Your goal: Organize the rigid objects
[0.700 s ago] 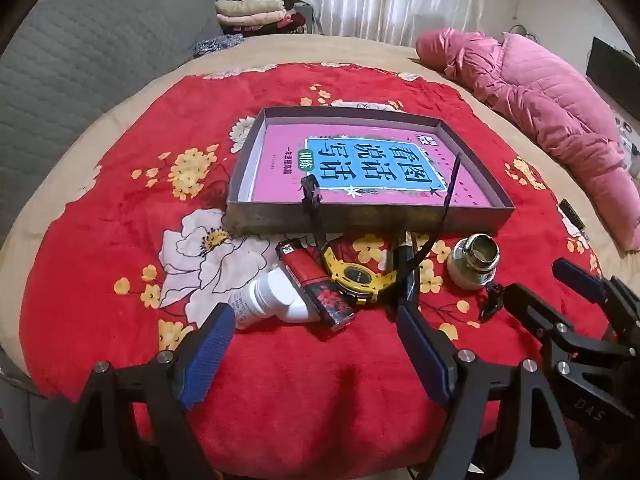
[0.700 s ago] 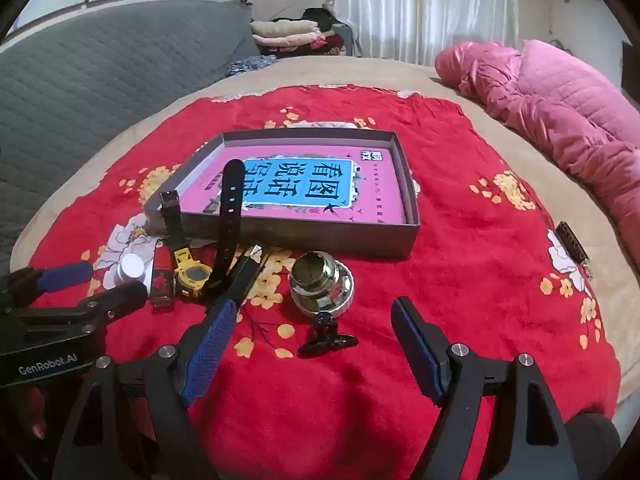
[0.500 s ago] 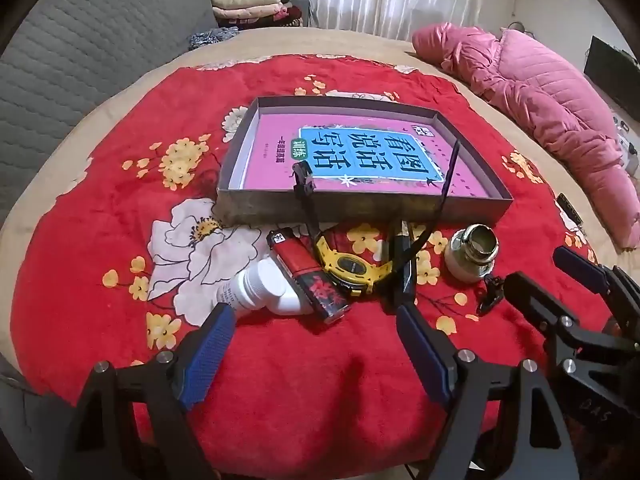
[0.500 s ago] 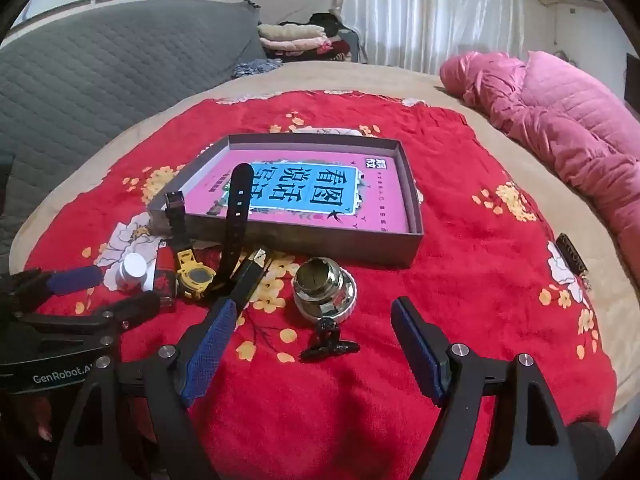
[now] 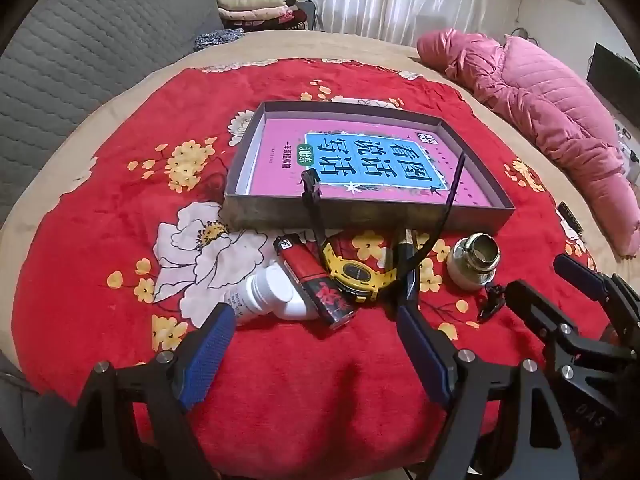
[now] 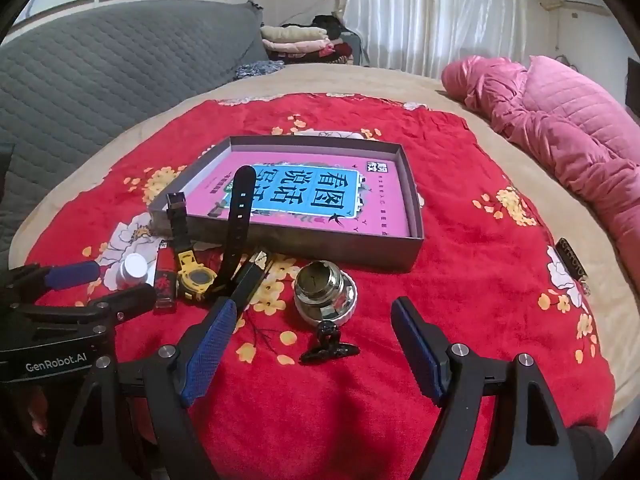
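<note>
Both hand-held grippers, left point(image 5: 316, 340) and right point(image 6: 312, 340), stand wide and empty over the bed. Just ahead of the left lie a bottle point(image 5: 268, 294), lighter point(image 5: 314, 280) and watch point(image 5: 354, 274); ahead of the right, a clip point(image 6: 328, 346) and metal jar point(image 6: 324, 292). The tray point(image 5: 360, 216) beyond likely awaits them.

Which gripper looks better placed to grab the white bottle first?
Probably the left gripper: its open jaws point at the white bottle lying just ahead. The right gripper faces the black clip and metal jar instead.
</note>
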Demonstrator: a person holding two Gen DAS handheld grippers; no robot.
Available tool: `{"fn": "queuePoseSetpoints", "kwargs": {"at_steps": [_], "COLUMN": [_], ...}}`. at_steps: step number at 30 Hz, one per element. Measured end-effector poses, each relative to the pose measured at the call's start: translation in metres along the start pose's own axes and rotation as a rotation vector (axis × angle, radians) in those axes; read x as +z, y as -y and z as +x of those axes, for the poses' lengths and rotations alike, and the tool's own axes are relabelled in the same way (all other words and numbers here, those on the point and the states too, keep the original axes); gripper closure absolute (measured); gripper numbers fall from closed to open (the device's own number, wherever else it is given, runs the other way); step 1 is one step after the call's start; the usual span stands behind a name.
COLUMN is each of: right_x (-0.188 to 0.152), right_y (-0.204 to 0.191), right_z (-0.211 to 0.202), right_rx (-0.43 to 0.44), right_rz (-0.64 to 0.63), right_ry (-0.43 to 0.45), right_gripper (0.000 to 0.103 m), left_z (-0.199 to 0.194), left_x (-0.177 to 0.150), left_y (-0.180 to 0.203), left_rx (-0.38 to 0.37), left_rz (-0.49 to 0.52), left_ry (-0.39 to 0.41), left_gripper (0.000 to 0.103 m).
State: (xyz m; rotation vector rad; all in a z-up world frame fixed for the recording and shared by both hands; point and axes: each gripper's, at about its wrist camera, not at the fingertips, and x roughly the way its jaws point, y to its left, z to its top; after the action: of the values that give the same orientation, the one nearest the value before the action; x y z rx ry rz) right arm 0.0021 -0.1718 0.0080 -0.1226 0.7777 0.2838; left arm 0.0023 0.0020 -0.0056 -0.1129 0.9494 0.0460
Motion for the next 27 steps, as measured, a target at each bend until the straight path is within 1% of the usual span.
{"fn": "queuePoseSetpoints", "kwargs": {"at_steps": [27], "right_x": [0.0009], "right_y": [0.0031], "right_z": [-0.0021], "right_rx": [-0.009], "right_rz": [-0.001], "right_ry": [0.013], "right_gripper": [0.022], "left_z": [0.0008], "left_x": [-0.0011], "left_y": [-0.0030], "left_rx": [0.000], "left_rz": [-0.004], "left_ry": [-0.010], "left_gripper": [0.021]}}
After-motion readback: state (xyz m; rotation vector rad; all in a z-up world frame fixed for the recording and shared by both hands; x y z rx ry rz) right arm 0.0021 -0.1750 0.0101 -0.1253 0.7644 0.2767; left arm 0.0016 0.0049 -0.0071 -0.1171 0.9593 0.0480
